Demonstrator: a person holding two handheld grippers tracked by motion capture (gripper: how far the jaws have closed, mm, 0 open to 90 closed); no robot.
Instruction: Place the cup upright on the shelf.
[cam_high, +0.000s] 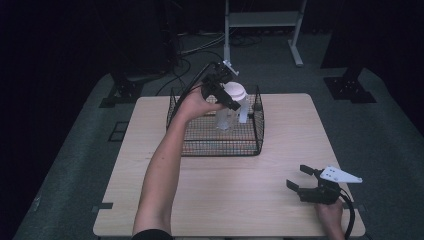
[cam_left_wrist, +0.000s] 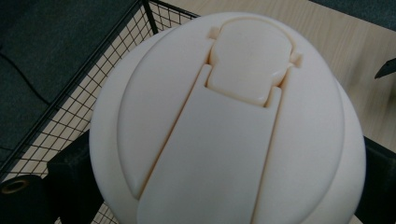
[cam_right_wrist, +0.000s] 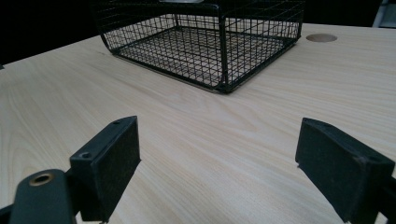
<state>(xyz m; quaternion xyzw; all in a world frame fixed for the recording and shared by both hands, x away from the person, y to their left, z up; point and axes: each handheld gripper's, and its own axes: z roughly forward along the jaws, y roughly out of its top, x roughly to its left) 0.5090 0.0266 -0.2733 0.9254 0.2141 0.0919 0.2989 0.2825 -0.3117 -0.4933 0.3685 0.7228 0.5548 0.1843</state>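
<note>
A clear bottle with a domed cream flip-top lid hangs inside the black wire basket at the table's far middle. My left gripper is shut on the bottle at the lid. In the left gripper view the lid is very close, with a black jaw on each side of it and the basket mesh behind. My right gripper rests open near the table's front right corner. Its two pads stand wide apart over bare wood, facing the basket.
The light wooden table has open surface between the basket and its front edge. A round hole in the tabletop lies beyond the basket. Dark floor, cables and a white stand's legs lie past the far edge.
</note>
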